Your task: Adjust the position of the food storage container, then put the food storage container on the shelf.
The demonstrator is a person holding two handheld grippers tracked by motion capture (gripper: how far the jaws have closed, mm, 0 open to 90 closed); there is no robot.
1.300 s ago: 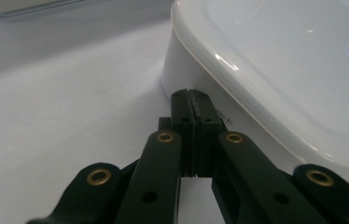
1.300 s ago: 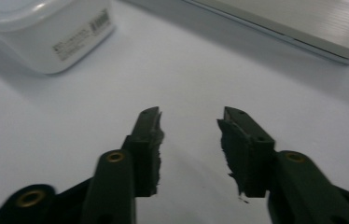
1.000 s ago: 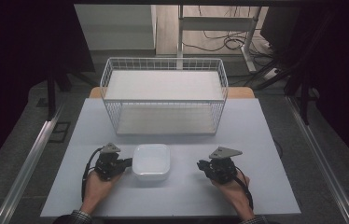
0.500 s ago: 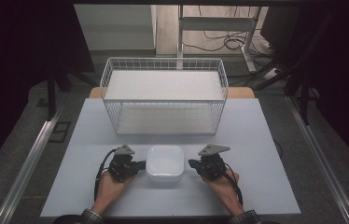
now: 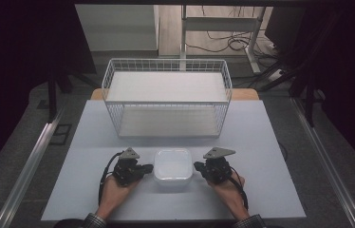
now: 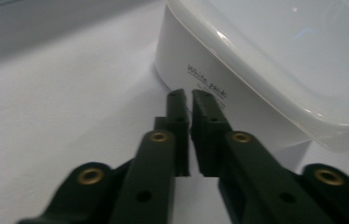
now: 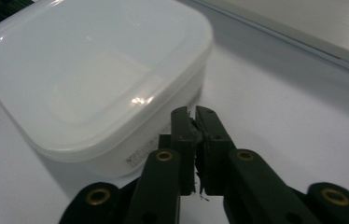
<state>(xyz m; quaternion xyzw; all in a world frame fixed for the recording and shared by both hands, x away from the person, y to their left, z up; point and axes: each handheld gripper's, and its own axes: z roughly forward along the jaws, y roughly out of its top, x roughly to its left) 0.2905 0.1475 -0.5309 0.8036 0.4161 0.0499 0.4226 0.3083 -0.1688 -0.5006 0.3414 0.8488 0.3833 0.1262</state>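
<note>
As before, L gripper (image 5: 150,167) against box (image 5: 172,164).

- White lidded container (image 5: 172,164) has shifted right on the desk (image 5: 261,142), from left of centre to midway between both hands.
- Left hand-held gripper (image 5: 148,168) moved right with it, tips at its left wall; jaws just opened slightly, nothing between them.
- Right hand-held gripper (image 5: 198,166) moved inward to its right wall.
</note>
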